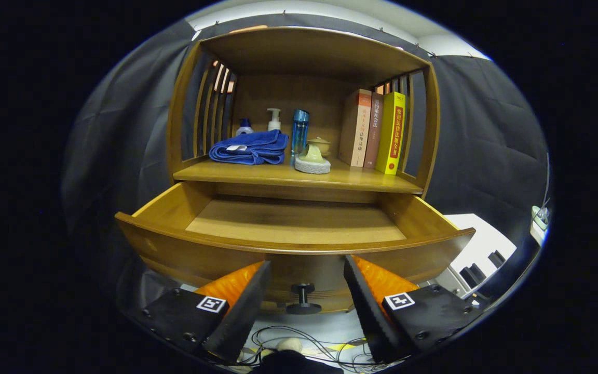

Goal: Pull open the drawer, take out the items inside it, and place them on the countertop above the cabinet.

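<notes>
The wooden drawer (174, 249) stands pulled out toward me, and its floor shows bare wood. Its dark round knob (303, 298) sits on the front panel, between my fingers and a little below their tips. My gripper (307, 267) is open, its fingertips just in front of the drawer's front panel, touching nothing. On the countertop (361, 179) above the drawer lie a folded blue towel (249, 148), a pale green piece on a round white pad (312, 158) and a small lidded pot (321, 144) behind it.
At the back of the countertop stand a small blue-capped bottle (244, 126), a white pump bottle (274, 119) and a tall blue bottle (300, 131). Three upright books (377, 132) fill the right side. Slatted side walls and a wooden top enclose the shelf. Cables (299, 340) lie on the floor below.
</notes>
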